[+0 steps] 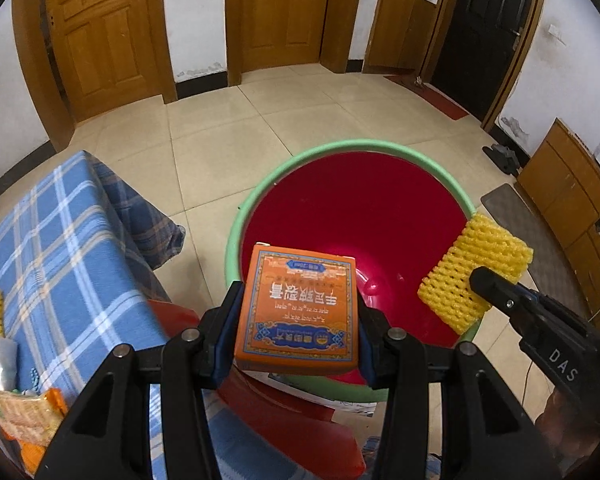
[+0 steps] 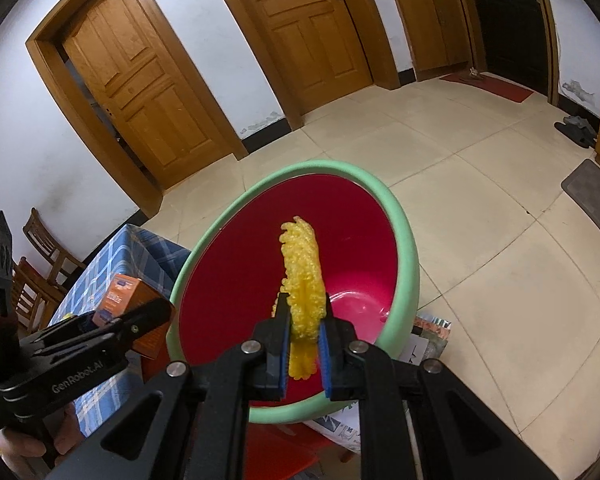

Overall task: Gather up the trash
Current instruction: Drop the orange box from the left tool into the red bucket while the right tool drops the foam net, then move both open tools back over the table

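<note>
Left hand-held gripper [image 1: 296, 320] clamped on box [image 1: 298, 312], right hand-held gripper [image 2: 305, 332] on foam net [image 2: 303, 280], both over basin [image 2: 404, 248].

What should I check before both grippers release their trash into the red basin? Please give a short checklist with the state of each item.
1. Left gripper clamps the orange box: ok.
2. Right gripper clamps the yellow foam net: ok.
3. Box above the red basin: ok, at its near rim.
4. Foam net above the basin: ok.
5. Basin interior free: ok.
6. More trash left on the checked cloth: not ok, wrappers remain.
</note>
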`<state>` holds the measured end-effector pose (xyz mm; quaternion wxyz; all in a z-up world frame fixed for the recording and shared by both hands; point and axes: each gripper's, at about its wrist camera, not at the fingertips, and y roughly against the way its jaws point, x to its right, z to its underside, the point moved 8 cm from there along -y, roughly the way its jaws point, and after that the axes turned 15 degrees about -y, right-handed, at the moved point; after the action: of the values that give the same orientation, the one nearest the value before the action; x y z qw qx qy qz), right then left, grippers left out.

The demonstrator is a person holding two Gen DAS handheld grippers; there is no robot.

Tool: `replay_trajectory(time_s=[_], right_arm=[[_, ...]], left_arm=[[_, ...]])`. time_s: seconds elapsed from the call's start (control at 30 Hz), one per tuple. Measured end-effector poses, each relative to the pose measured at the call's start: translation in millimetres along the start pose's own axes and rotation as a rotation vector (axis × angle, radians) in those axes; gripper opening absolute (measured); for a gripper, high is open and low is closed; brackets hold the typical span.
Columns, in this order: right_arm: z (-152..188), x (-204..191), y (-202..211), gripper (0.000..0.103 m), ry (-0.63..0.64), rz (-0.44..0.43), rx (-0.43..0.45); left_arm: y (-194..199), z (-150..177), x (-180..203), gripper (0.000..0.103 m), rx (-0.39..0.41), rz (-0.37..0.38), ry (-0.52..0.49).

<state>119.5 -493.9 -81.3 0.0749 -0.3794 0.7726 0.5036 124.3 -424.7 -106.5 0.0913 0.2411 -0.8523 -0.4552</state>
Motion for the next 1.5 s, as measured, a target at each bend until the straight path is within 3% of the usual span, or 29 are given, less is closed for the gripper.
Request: replay_trajectory(time_s=[0.13,0.27,0.33,1.07,1.5], right_arm=[[-3.4,1.1,-0.9,0.015,-0.004,0.001,0.010],[-3.1,-0.3,0.0,0.029,-0.011,-0.008,0.013],[-3.7,-0.3,2.0,0.033,-0.012,-0.015,0.018],[-3.4,-22.3,42.7,0.041,0.005,-0.071,0.057],[14.7,-64.6,55.5,0.061,0.079,-0.137,0.024]], left_arm=[[-4.1,0.1,2.6,0.049,-0.001,0.011,-0.003],[-2.9,-3.1,3.6,0.069,0.013,0.013,-0.004],[0.8,-5.4,4.2,0.071,0.027,0.001,-0.010],[57.7,6.9,-27.0,0.072,0.074,-0.045,0.094],[116.2,45.7,-76.7,0.073,0.087,-0.141,0.215]])
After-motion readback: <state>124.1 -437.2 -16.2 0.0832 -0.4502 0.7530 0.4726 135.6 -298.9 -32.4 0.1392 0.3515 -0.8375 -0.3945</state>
